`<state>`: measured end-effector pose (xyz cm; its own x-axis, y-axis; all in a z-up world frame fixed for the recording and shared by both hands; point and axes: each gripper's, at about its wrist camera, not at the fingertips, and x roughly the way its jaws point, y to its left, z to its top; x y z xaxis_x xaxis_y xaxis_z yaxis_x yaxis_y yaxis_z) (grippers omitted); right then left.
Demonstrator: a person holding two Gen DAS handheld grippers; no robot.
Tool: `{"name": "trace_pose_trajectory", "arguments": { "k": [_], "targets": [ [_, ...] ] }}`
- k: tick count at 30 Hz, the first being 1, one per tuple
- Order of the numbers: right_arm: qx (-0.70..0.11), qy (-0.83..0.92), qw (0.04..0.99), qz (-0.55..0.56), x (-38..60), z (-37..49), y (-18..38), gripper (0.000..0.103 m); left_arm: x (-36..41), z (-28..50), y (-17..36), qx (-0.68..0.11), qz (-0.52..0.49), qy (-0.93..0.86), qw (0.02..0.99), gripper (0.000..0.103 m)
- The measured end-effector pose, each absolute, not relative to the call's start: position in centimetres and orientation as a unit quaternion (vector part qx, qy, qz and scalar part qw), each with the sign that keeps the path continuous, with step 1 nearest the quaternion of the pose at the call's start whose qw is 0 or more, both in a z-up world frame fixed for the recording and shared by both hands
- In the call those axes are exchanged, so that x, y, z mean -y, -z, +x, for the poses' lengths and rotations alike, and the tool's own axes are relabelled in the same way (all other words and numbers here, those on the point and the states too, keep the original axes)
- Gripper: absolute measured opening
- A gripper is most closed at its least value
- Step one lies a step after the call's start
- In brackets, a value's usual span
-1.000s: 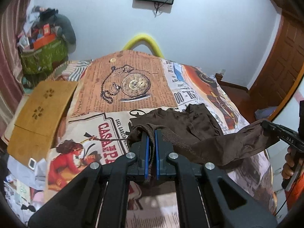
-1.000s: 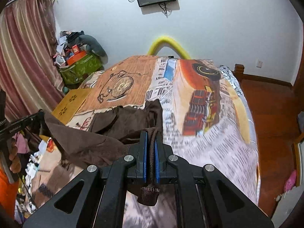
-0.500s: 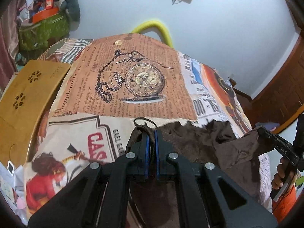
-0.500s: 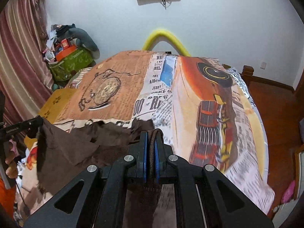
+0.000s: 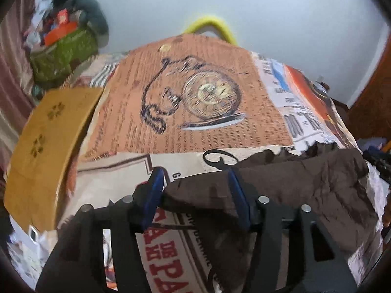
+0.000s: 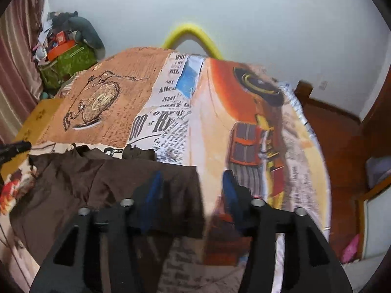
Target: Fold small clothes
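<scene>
both of my grippers, pinched tight on the brown garment (image 5: pixel 305 190) half a second ago, now stand with their blue pads spread wide, and the cloth has dropped flat onto the printed bedspread (image 5: pixel 190 127).

going left to right in the left wrist view: the yellow wooden board (image 5: pixel 46 146) lies beside the bed, its near end cut off by the frame. my left gripper (image 5: pixel 195 190) is open over the garment's left corner; the fabric lies between the pads, and i cannot tell whether it touches them. the cloth's near edge is hidden under the gripper body. at the far right, my other gripper's tip (image 5: pixel 377 161) is barely visible and blurred.

in the right wrist view, my right gripper (image 6: pixel 191 193) is open too, its pads (image 6: pixel 154 188) smeared by motion, with the garment's right edge ending between them.
</scene>
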<state>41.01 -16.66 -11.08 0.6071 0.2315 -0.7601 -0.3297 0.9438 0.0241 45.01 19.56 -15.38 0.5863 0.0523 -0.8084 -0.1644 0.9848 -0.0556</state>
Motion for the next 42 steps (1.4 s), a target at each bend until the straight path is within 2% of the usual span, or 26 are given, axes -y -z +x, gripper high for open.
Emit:
{"name": "trace_pose_trajectory", "arguments": {
  "k": [2,4,9,13,19,26,31,35,42],
  "targets": [
    [-0.409,-0.172,0.894,-0.062,16.7,39.9,10.2,0.051,-18.7,44.3,14.5,-0.447,-0.046,-0.042,0.892,0.063],
    [-0.407,-0.192,0.891,-0.064,16.4,39.0,9.6,0.051,-17.5,43.7,14.2,-0.452,-0.030,-0.021,0.891,0.068],
    [-0.424,-0.245,0.868,-0.079,14.6,36.8,10.6,0.052,-13.8,43.0,16.2,-0.504,0.006,0.035,0.863,0.070],
    [-0.446,-0.259,0.850,-0.106,13.1,36.5,12.8,0.052,-11.9,43.7,18.9,-0.544,0.007,0.051,0.837,0.070],
    [-0.471,-0.265,0.835,-0.109,12.3,36.8,15.0,0.052,-11.2,47.2,21.1,-0.559,-0.014,0.039,0.828,0.072],
    [-0.475,-0.276,0.829,-0.107,12.7,35.9,15.7,0.052,-13.4,52.0,20.9,-0.547,-0.041,-0.032,0.835,0.072],
    [-0.482,-0.281,0.822,-0.112,12.5,36.2,15.6,0.052,-15.7,52.1,18.8,-0.515,-0.082,-0.054,0.851,0.072],
    [-0.481,-0.280,0.823,-0.112,12.1,37.2,15.0,0.052,-14.5,50.0,17.8,-0.516,-0.047,-0.005,0.855,0.072],
    [-0.484,-0.241,0.828,-0.149,9.4,40.7,15.5,0.052,-10.5,44.9,20.4,-0.558,0.056,0.051,0.826,0.072]
  ]
}}
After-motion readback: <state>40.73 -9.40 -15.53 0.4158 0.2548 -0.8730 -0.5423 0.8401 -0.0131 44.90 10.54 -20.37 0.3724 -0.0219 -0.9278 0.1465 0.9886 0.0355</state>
